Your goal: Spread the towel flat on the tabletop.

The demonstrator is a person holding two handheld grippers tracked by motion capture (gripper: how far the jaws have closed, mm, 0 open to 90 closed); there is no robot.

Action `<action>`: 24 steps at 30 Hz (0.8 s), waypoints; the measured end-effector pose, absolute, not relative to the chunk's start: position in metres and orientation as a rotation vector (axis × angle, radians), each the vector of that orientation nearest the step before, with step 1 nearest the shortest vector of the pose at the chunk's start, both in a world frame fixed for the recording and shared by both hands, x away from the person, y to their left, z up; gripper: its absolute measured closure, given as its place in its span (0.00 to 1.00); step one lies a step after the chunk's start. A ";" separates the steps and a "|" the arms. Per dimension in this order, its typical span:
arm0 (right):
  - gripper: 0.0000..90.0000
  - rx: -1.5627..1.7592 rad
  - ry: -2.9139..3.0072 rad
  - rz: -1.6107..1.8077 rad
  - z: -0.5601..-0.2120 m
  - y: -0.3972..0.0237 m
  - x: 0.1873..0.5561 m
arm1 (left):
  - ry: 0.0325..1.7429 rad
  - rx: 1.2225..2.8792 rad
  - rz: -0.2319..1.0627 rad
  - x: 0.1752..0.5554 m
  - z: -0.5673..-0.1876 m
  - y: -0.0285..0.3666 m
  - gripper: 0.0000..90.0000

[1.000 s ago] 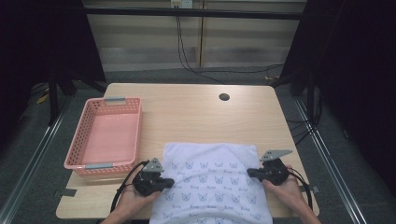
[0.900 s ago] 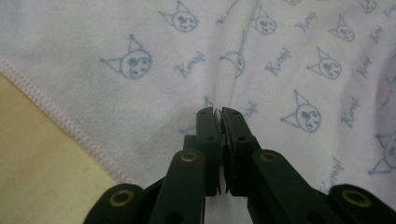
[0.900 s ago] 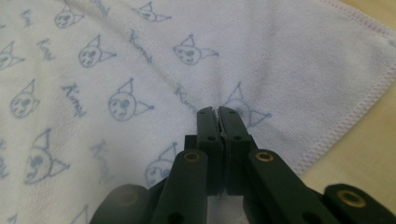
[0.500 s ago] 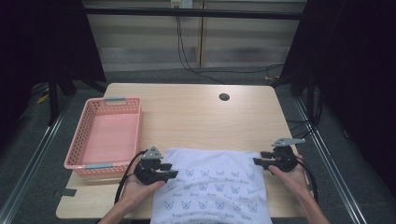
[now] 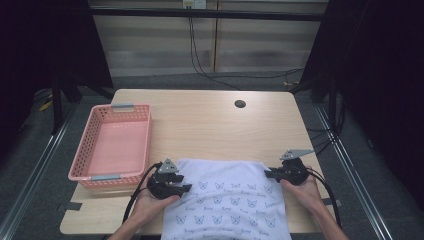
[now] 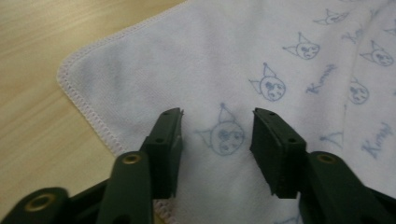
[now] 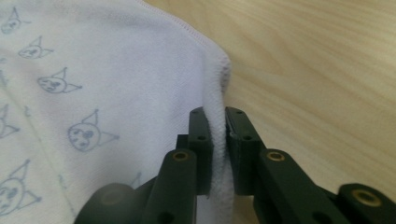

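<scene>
Right claw [image 7: 218, 116] has just closed on towel [image 5: 227, 195] edge, left claw [image 6: 217, 130] stands open.

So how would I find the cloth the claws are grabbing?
Look at the wooden table, near edge, right of the pink basket. The cloth lies flat there between the left claw and right claw. It's the only soft white thing, printed with little blue cat faces.
</scene>
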State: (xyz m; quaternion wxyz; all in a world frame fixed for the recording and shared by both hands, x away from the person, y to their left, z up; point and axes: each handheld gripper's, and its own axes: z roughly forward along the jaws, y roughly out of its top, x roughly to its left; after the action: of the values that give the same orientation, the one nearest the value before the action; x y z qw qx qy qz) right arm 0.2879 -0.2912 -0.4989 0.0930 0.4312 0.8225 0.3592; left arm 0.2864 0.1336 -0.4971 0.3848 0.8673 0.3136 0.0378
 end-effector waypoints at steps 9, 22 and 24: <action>0.93 1.300 2.433 1.102 -0.497 -0.302 0.278 | 0.803 2.213 0.033 0.286 -0.495 0.127 0.58; 0.92 1.302 2.419 1.128 -0.495 -0.306 0.279 | 0.958 2.156 0.176 0.324 -0.497 0.130 0.47; 0.92 1.303 2.419 1.128 -0.495 -0.305 0.278 | 0.948 2.179 0.198 0.323 -0.499 0.130 0.42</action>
State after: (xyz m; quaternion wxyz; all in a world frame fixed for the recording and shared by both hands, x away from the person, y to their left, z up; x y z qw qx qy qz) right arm 0.2784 -0.3053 -0.4953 0.0857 0.4369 0.8116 0.3783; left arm 0.3233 0.1296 -0.4986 0.3696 0.8492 0.3693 0.0771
